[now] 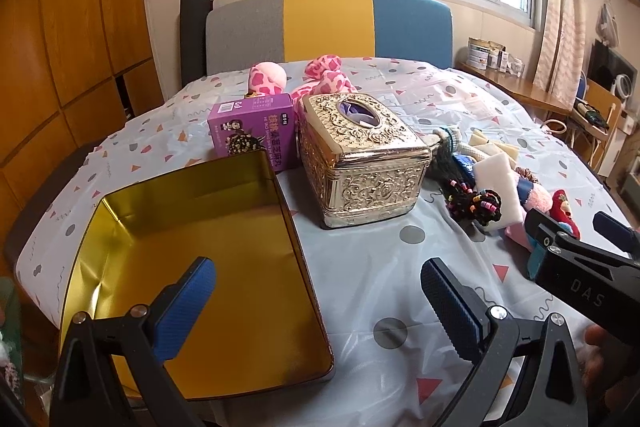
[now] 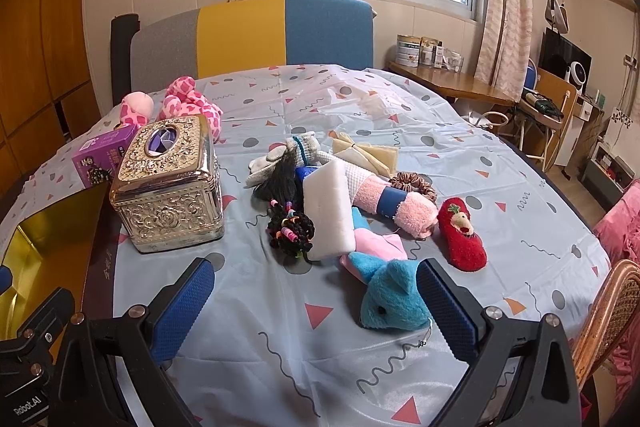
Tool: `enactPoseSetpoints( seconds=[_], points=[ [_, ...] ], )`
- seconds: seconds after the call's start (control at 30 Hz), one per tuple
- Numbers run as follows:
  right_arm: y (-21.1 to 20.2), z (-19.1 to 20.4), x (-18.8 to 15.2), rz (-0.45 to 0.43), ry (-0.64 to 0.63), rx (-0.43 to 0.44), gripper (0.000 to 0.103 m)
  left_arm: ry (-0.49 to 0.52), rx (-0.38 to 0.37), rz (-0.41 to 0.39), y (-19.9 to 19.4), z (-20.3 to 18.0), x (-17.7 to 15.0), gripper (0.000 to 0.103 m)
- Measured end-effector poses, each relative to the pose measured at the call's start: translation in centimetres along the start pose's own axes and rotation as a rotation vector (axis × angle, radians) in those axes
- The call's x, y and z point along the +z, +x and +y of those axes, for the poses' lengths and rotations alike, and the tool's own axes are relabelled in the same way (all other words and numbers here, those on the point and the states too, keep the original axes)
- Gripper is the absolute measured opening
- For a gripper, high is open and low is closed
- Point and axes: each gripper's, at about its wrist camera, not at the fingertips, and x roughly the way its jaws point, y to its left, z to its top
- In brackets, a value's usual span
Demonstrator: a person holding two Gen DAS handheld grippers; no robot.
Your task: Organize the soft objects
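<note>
The table, under a patterned plastic cover, carries everything. By its left edge sits a gold-lined tin, open and with nothing inside it; judged from this, sorting has not begun and every soft item remains to be moved. Next to the tin stands an ornate metal tissue box, with a purple carton behind it and a pink spotted plush toward the far-left corner.

The soft objects lie in a loose heap toward the middle and right of the table: a white sponge block, a rolled pink towel, a red slipper, a blue plush, a dark beaded hair bundle and a brown scrunchie.

The left gripper hangs over the tin's near-right corner, tongs spread, holding nothing. The right gripper is spread too, its right pad just beside the blue plush, not closed on it.
</note>
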Motion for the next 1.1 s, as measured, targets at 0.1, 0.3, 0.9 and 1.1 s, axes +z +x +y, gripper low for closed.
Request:
enactPoseSetpoints(
  seconds=[0.1,0.3,0.9,1.1],
  points=[
    [0.1,-0.1,0.0,0.004,0.001,0.001,0.103,0.002,0.001,0.002,0.0,0.0,0.0,0.103],
    [0.3,-0.1,-0.1,0.009,0.002,-0.002,0.103,0.002,-0.001,0.003,0.1,-0.1,-0.1,0.103],
    [0.4,-1.5,0.5,-0.001,0.027,-0.026,0.103,0.033,-0.004,0.001,0.1,-0.8,0.0,0.103],
    [0.4,-2.7,1.0,-0.009,0.048,-0.042,0.103,0.056,-0.016,0.001,0.0,-1.4,0.2,0.103]
  ],
)
